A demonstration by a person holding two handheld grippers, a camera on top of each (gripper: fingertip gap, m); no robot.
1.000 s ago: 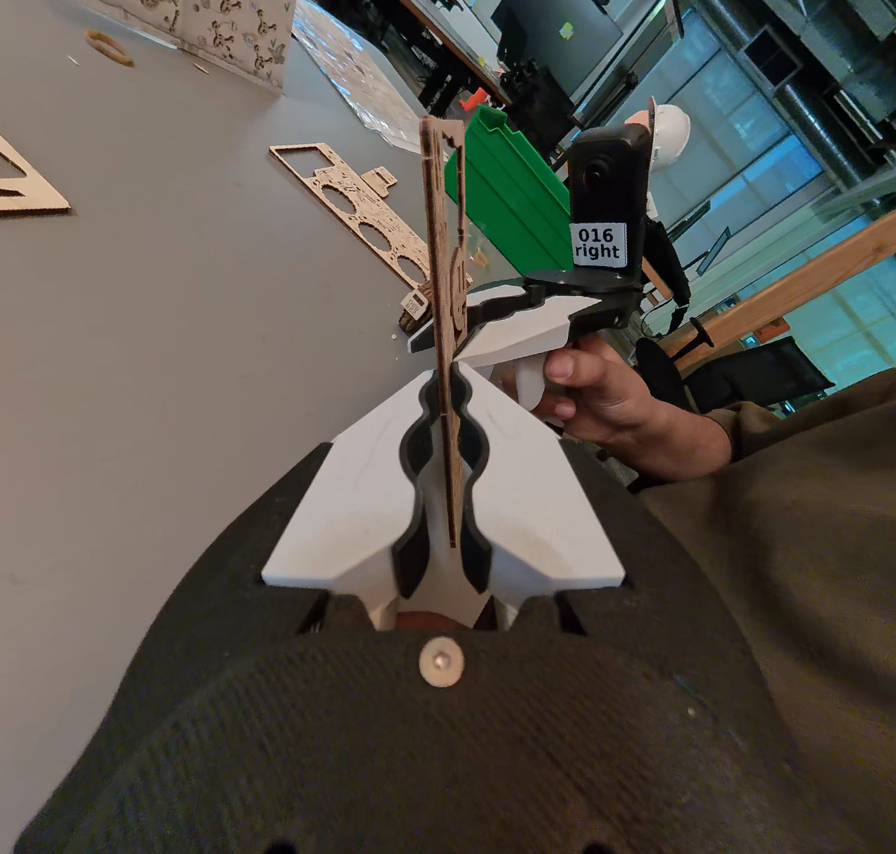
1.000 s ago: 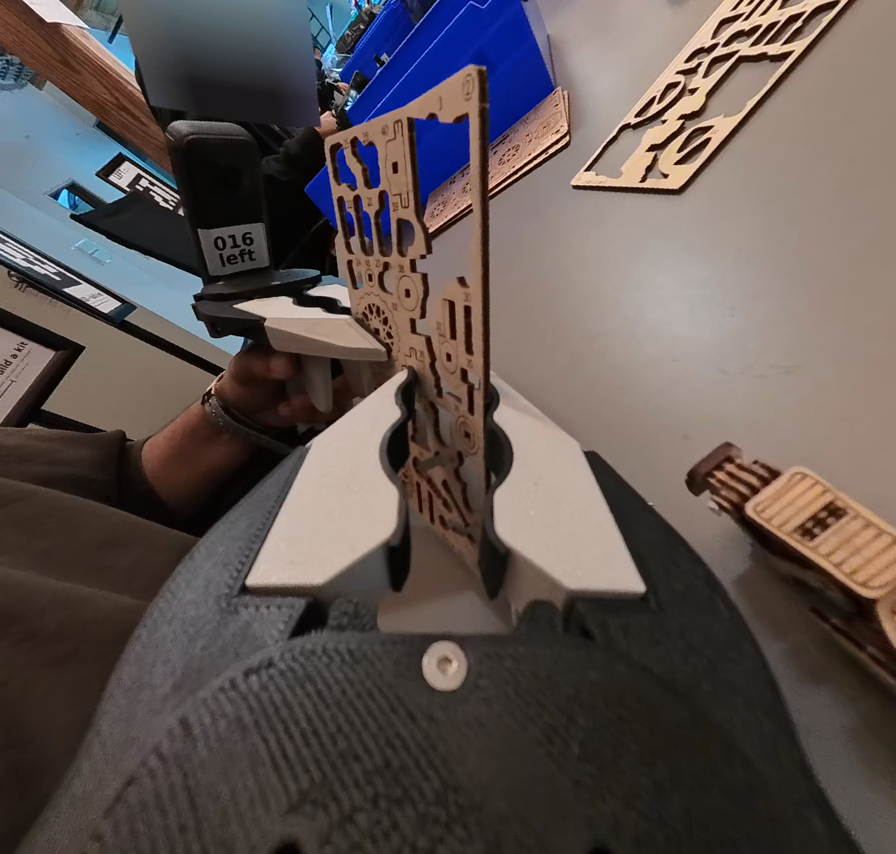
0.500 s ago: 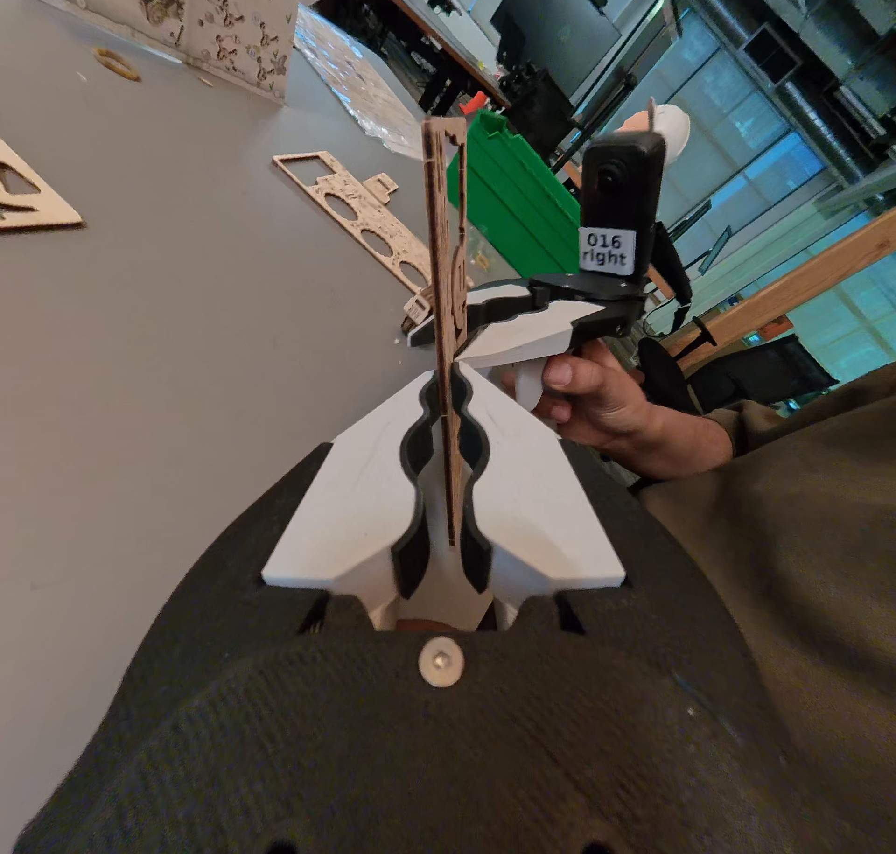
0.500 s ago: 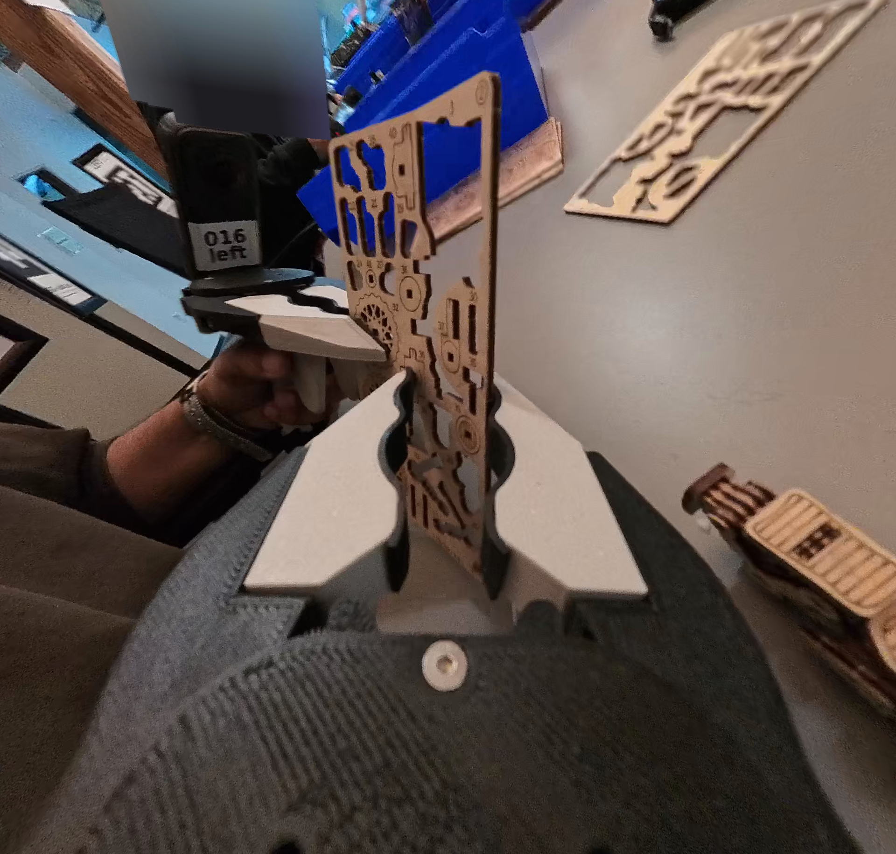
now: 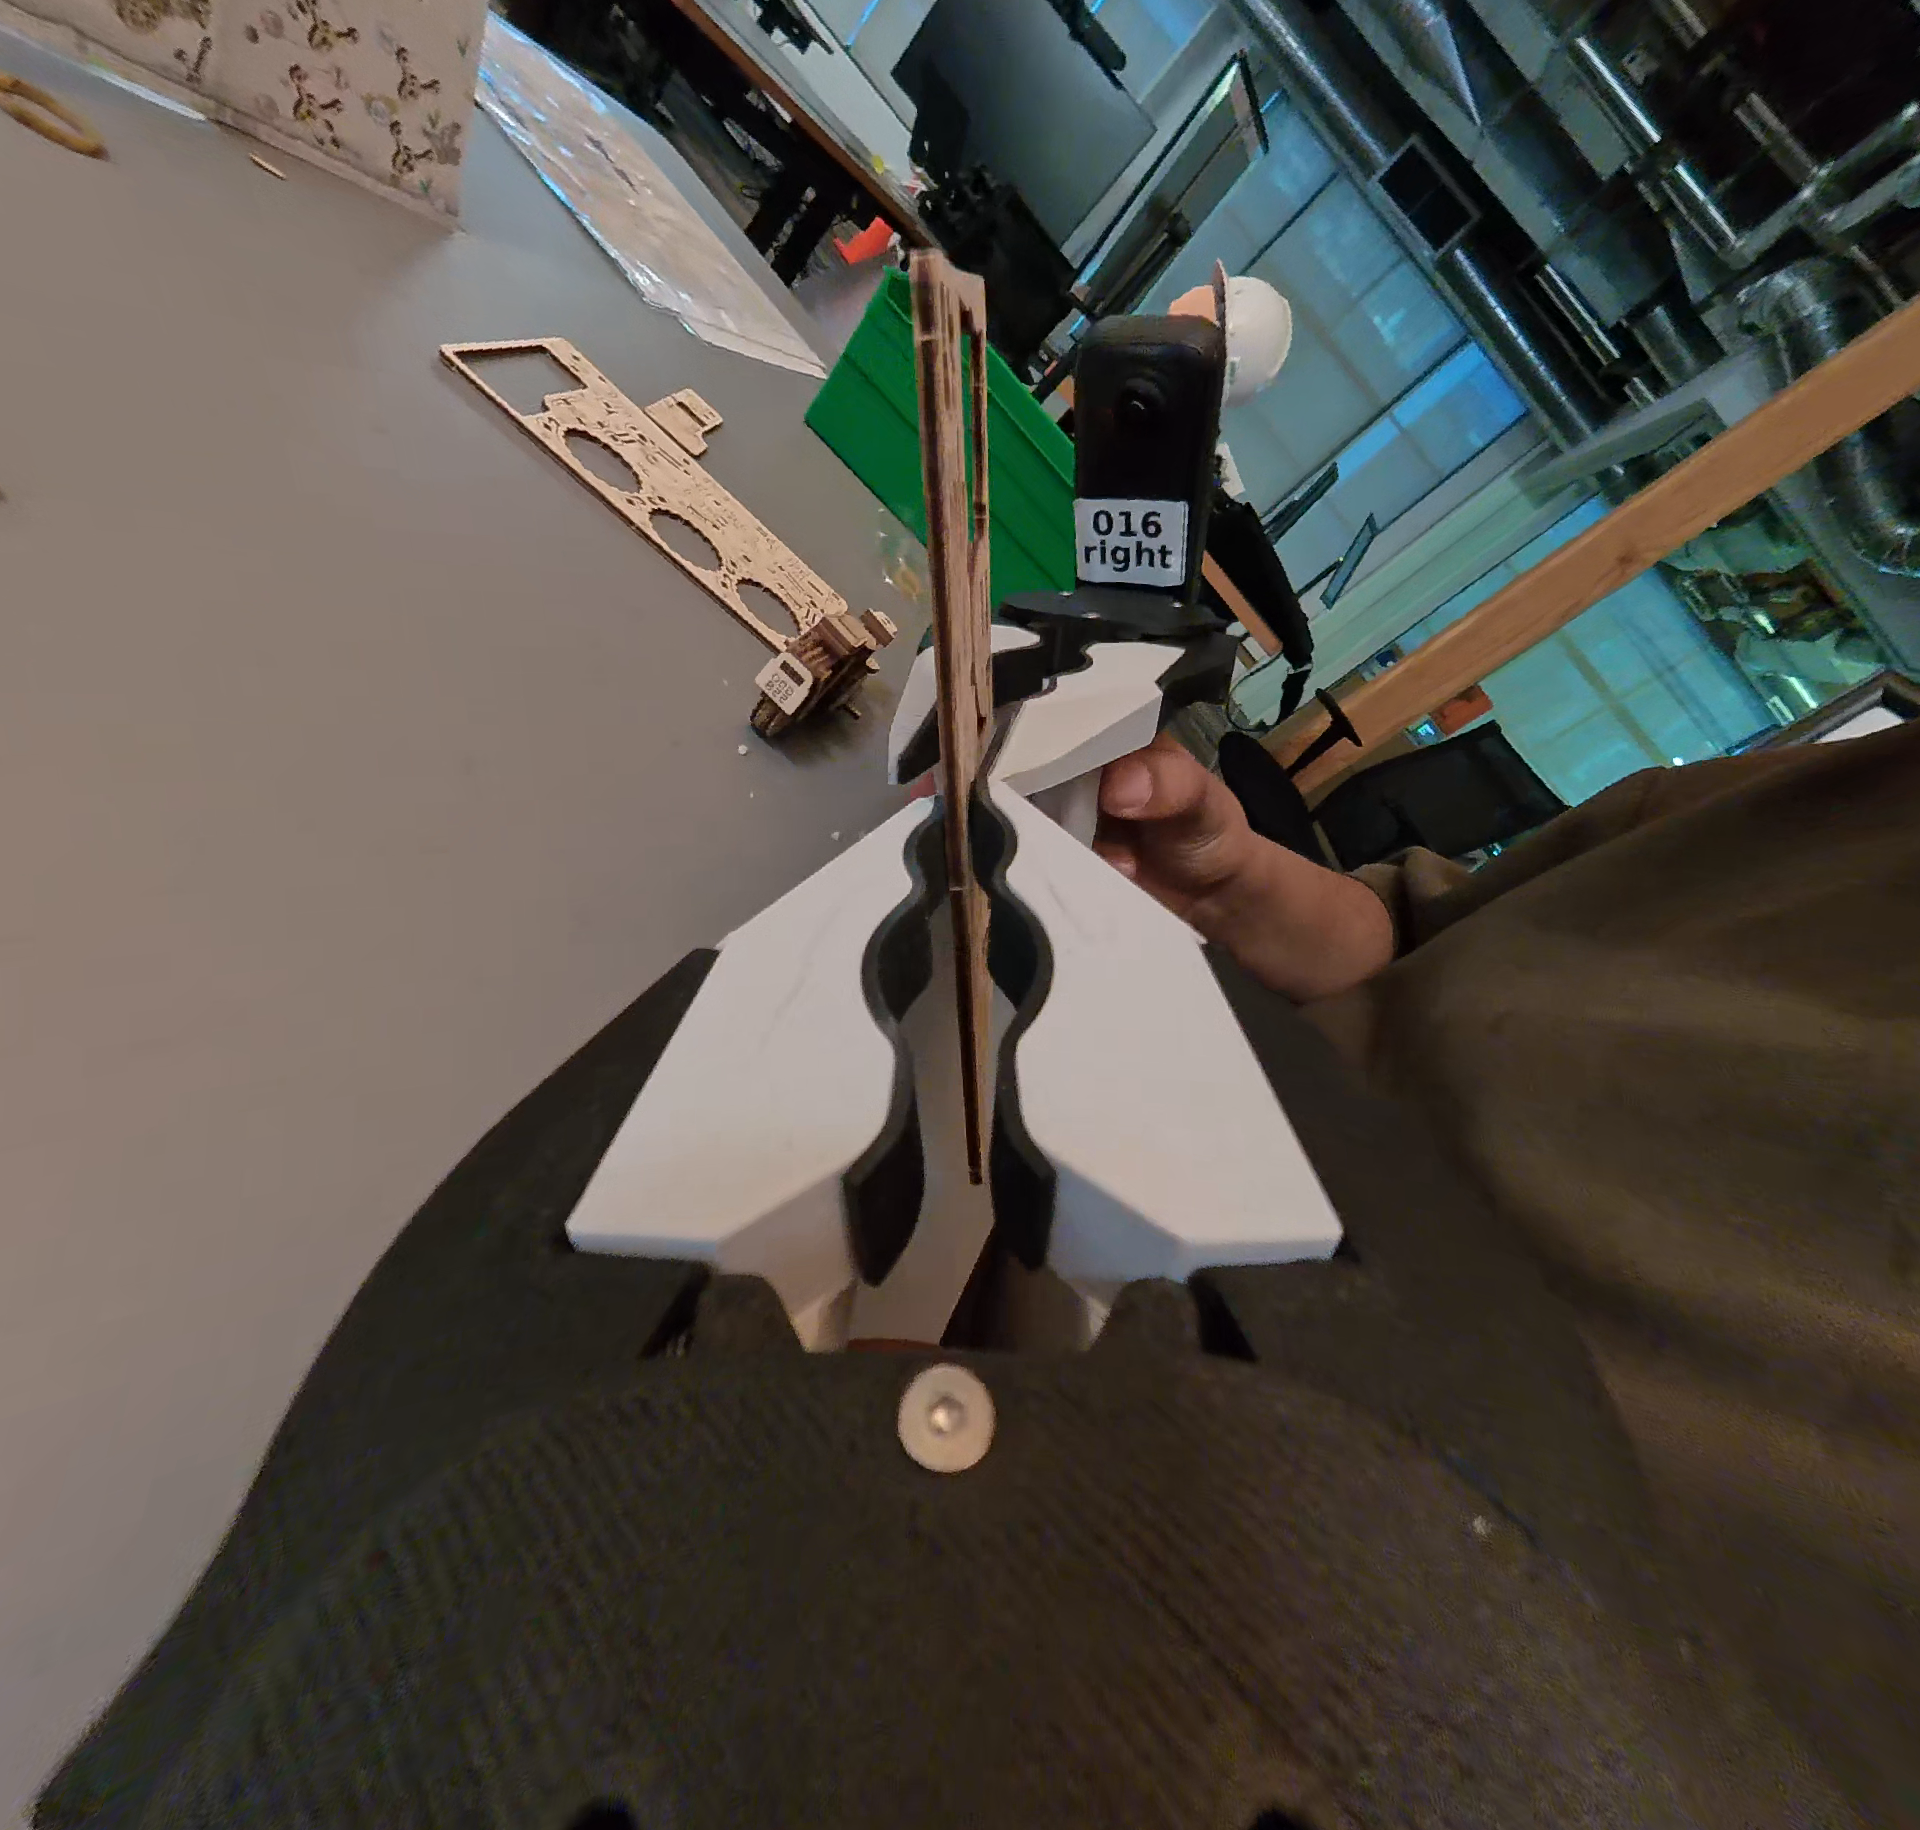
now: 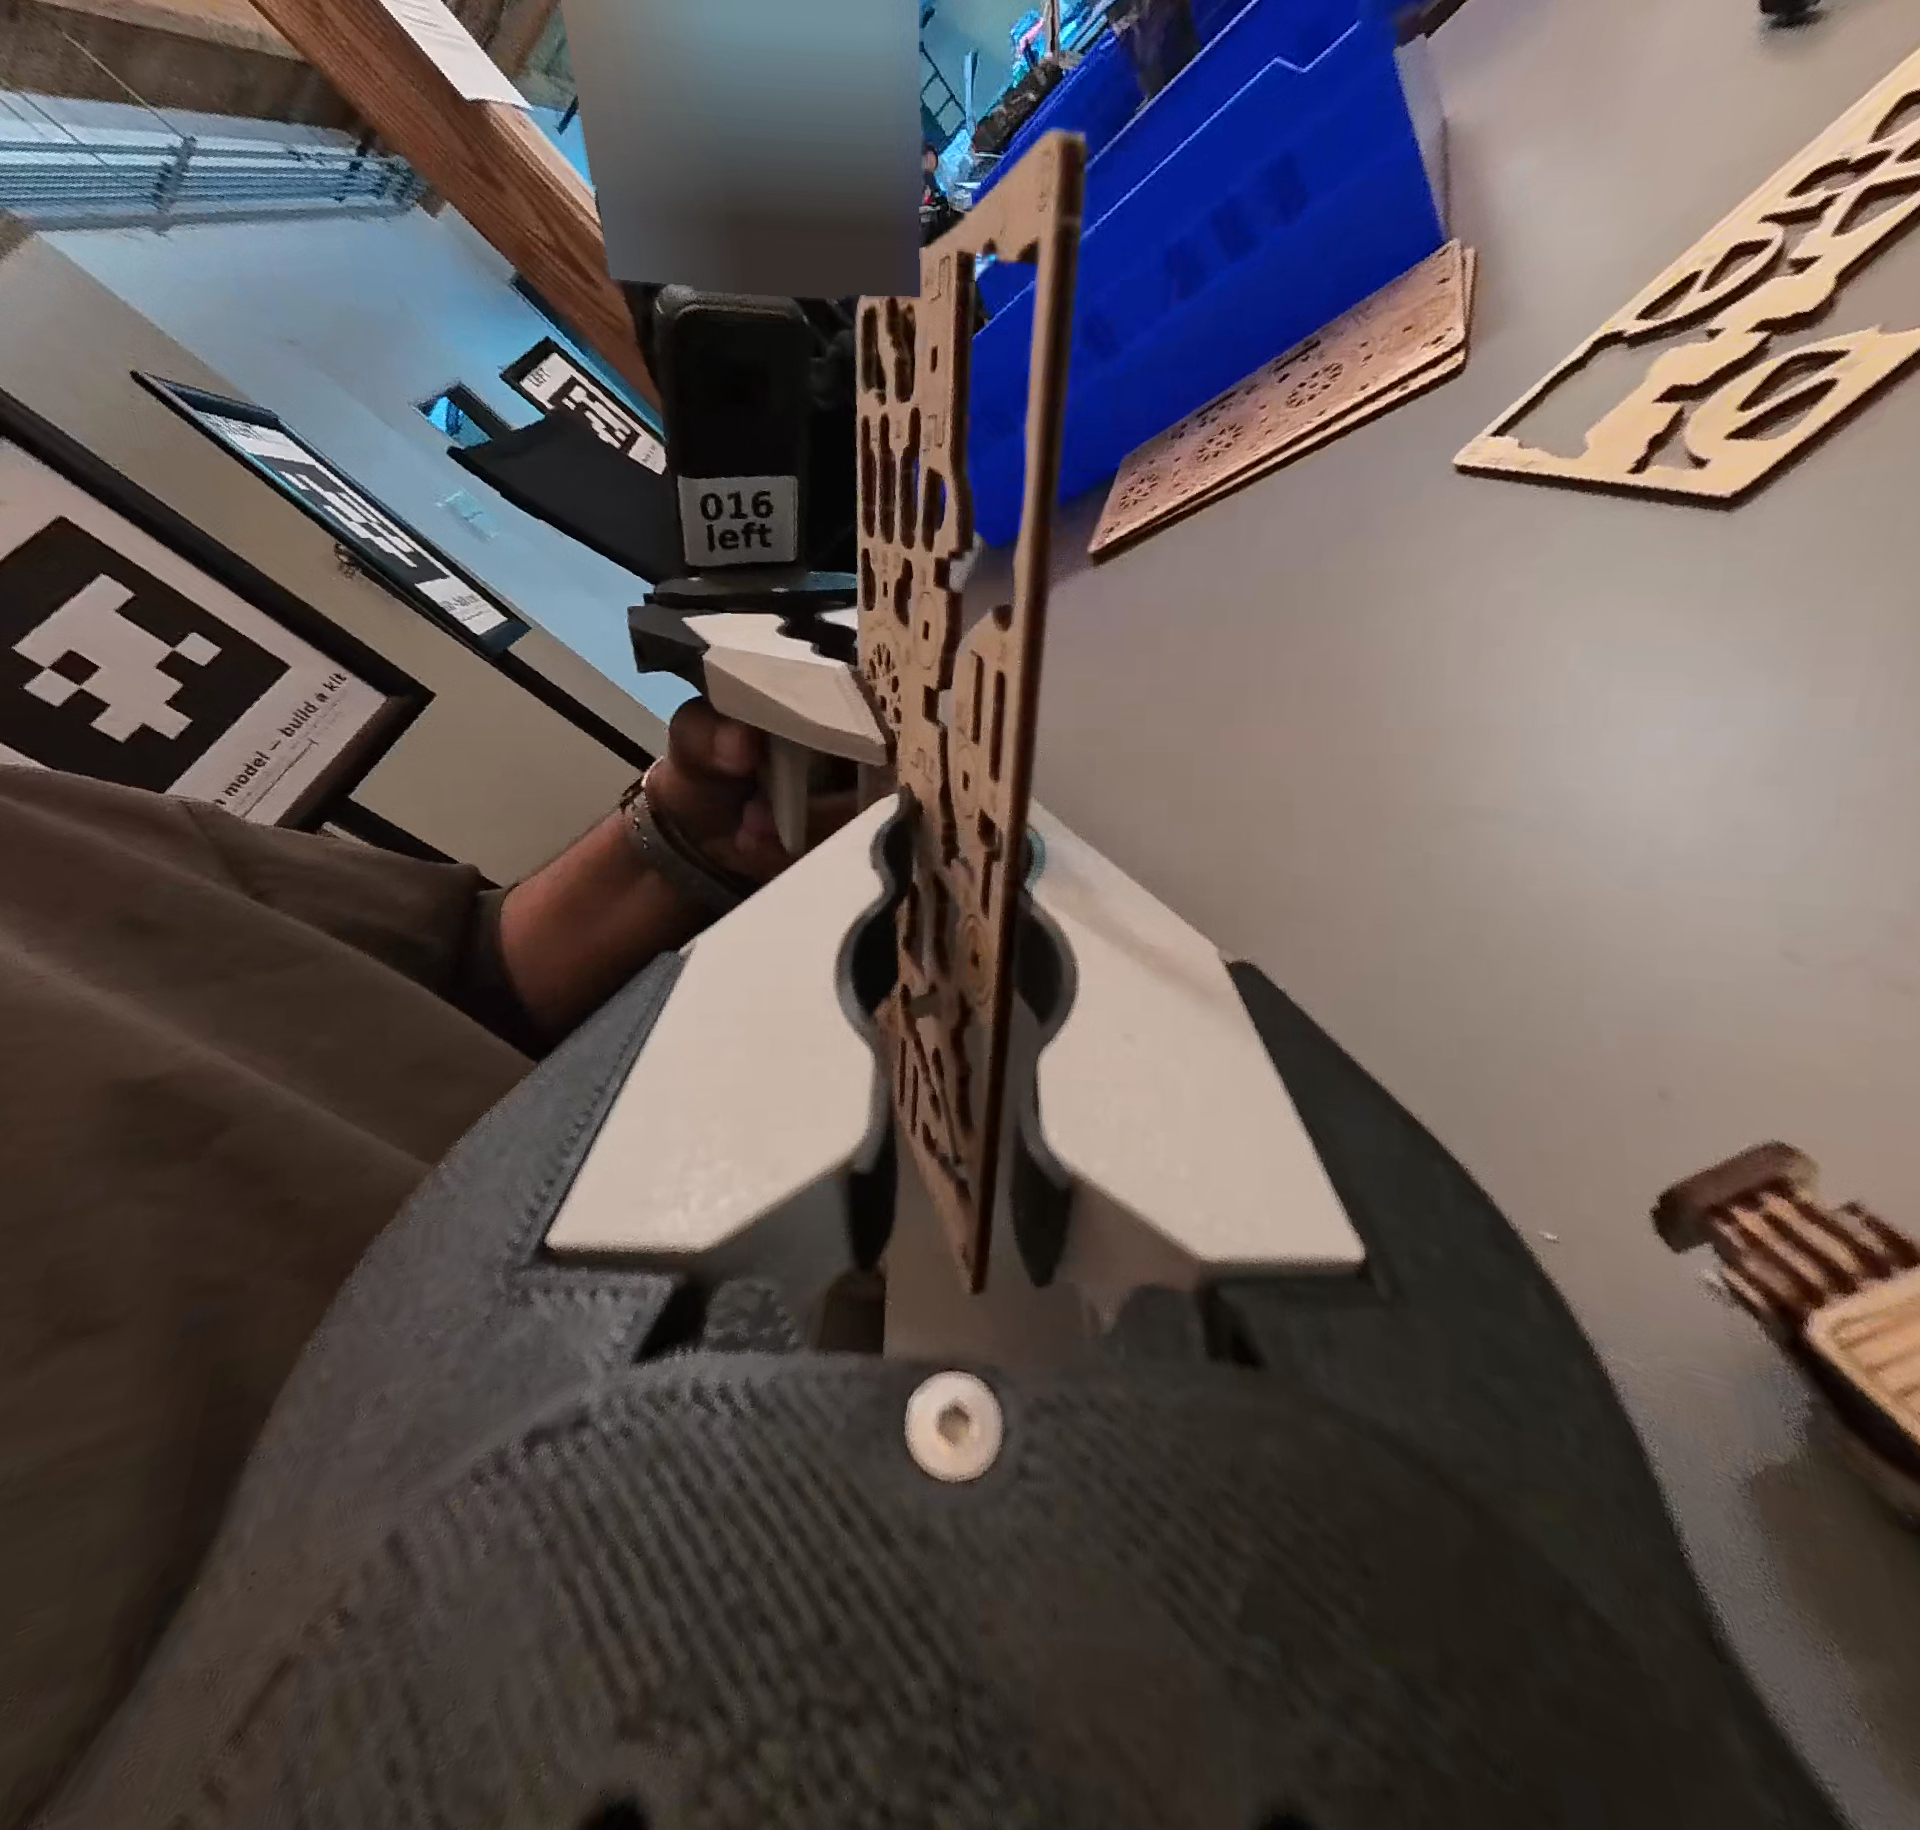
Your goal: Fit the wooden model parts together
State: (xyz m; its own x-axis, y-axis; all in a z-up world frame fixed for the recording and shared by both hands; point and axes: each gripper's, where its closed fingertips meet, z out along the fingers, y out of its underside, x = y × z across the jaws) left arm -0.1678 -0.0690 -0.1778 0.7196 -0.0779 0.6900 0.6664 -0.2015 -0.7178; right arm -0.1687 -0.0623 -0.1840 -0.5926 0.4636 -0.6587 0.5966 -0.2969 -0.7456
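Note:
A thin laser-cut wooden parts sheet [image 5: 951, 585] stands edge-on between my left gripper's [image 5: 961, 830] white fingers, which are shut on it. In the right wrist view the same sheet [image 6: 977, 492] shows its cut-outs and runs between my right gripper's [image 6: 964, 824] fingers, which are shut on its lower part. Each gripper also shows in the other's view, the right one [image 5: 992, 715] and the left one [image 6: 868, 731], both clamping the sheet from opposite sides above the grey table. A small partly built wooden model [image 5: 821, 674] lies on the table and also shows in the right wrist view [image 6: 1808, 1292].
An emptied sheet frame [image 5: 644, 502] lies on the table [image 5: 312, 741], with a green bin [image 5: 914, 430] and a patterned box [image 5: 291, 24] beyond. The right wrist view shows another emptied frame [image 6: 1714, 326], a stack of sheets [image 6: 1299, 430] and blue bins [image 6: 1226, 253]. Less than 4 cm separates the two grippers' tips.
The sheet now looks more edge-on in the right wrist view and the right jaws stand closer together around it. Both grippers have shifted slightly, still holding the sheet.

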